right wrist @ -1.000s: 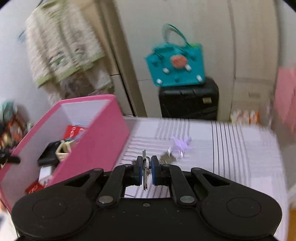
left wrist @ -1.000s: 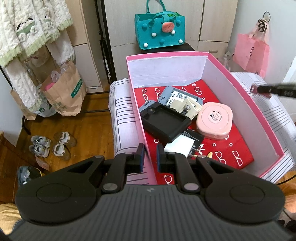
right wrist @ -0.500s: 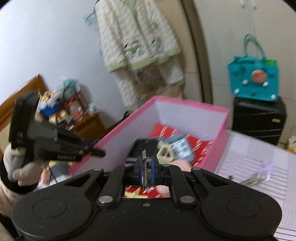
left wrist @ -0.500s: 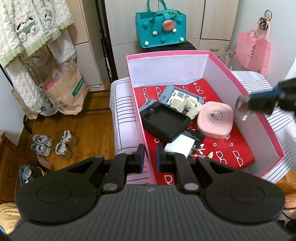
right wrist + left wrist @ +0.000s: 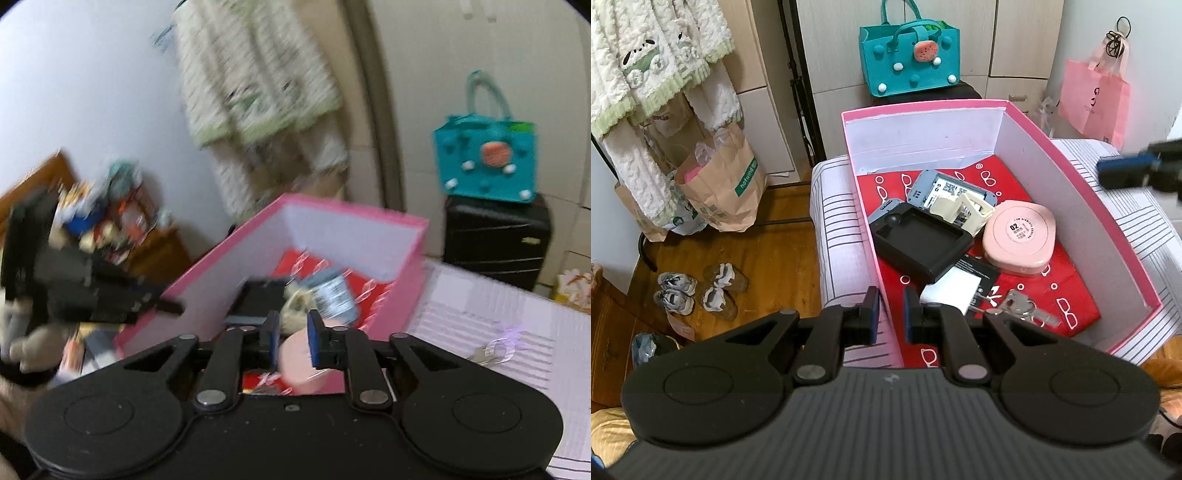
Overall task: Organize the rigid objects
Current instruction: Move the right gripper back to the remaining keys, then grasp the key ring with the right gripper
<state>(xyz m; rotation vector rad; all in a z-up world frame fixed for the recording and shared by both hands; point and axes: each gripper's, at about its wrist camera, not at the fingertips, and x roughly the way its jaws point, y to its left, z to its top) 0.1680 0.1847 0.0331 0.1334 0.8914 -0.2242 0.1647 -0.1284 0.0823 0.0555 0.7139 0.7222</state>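
The open-topped pink cardboard box can be entered from above, but its tall walls block any sideways approach. Its middle is crowded by a black rectangular tray, a round-cornered pink case and a grey device. Bare red lining shows near the right wall and around a bunch of metal keys.

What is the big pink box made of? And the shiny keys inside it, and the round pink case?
The pink box looks like cardboard: thin flat walls, matte white inside, folded seams. The keys look like metal, silvery and glinting, on a ring. The round pink case seems to be smooth plastic, going by its soft sheen and moulded rounded edges, though that is less certain.
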